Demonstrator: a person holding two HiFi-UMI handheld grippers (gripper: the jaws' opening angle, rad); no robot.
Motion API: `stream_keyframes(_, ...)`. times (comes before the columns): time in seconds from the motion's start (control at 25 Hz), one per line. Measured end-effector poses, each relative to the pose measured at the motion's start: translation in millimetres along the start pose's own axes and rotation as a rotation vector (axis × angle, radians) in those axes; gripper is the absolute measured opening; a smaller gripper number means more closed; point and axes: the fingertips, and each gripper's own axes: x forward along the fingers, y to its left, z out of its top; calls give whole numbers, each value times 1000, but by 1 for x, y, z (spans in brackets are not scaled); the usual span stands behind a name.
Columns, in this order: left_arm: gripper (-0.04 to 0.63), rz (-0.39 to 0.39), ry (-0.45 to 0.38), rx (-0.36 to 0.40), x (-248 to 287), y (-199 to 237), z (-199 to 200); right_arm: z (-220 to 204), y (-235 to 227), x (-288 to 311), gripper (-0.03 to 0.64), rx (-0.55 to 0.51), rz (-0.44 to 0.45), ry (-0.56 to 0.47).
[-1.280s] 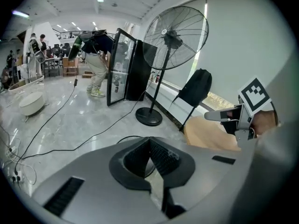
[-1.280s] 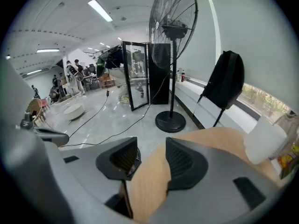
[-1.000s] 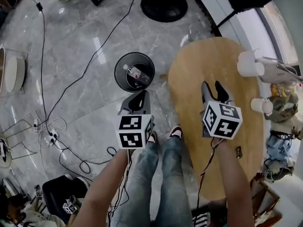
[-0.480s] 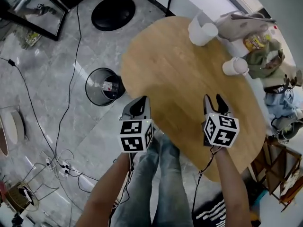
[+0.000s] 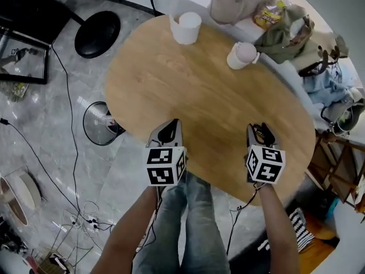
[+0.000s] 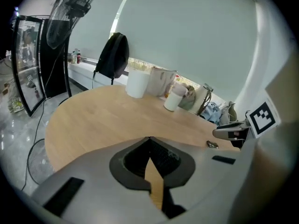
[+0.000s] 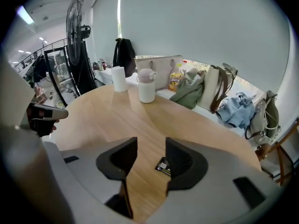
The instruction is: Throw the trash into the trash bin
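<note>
The left gripper hovers at the oval wooden tabletop's near edge, jaws closed tip to tip on nothing. The right gripper is half open over a small flat black wrapper lying between its jaws, near the right one. The wrapper sits corner-on and part-hidden, long axis unclear; the round black trash bin stands upright on the floor at the tabletop's left edge.

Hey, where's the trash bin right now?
In the head view the trash bin stands on the floor at left, partly tucked under the wooden table's left edge, up and left of the left gripper.
</note>
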Motion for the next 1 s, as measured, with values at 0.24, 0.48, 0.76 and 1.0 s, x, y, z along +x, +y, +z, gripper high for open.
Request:
stream_keyframes(0.24, 14, -58, 44, 62, 22, -46, -5, -28, -36, -7, 192, 3, -29, 32)
stream_keyframes(0.48, 14, -91, 85, 108, 39, -72, -15, -54, -48, -3, 192, -57, -6, 80)
stream_keyframes(0.76, 14, -87, 113, 122, 51, -78, -19, -63, -46, 10, 190, -138, 65, 120)
stream_keyframes(1.0, 14, -83, 117, 130, 57, -79, -13, -65, -45, 23, 190, -195, 121, 164)
